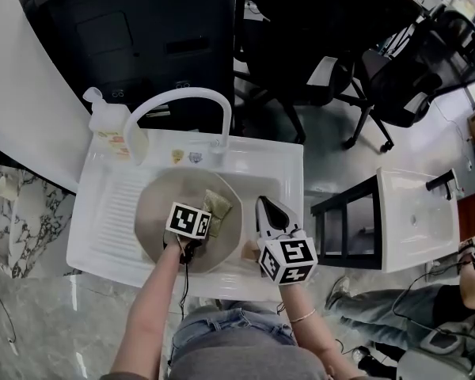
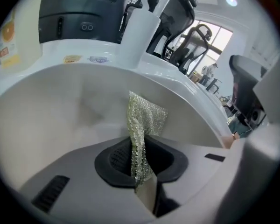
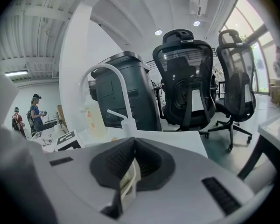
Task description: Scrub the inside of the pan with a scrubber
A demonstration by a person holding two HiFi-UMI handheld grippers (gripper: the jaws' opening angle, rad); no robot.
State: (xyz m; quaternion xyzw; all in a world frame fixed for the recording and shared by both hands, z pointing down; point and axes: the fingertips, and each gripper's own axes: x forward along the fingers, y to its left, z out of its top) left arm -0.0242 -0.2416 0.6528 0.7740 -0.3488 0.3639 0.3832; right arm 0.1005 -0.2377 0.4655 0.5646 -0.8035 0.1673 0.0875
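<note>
Well, the sink (image 1: 261,153) holds the pan (image 1: 154,212); the scrubber (image 1: 218,207) lies against its right inside, pinched by the left tongs (image 2: 140,164), while the right tongs (image 3: 126,181) hover closed and empty beside the pan's right rim. Best press it flat and sweep overlapping circles.

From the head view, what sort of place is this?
Probably an office or lab with a mock washing station, not a home kitchen: a white sink with a faucet holds the pan, black office chairs stand behind it, and a second sink unit sits nearby.
</note>
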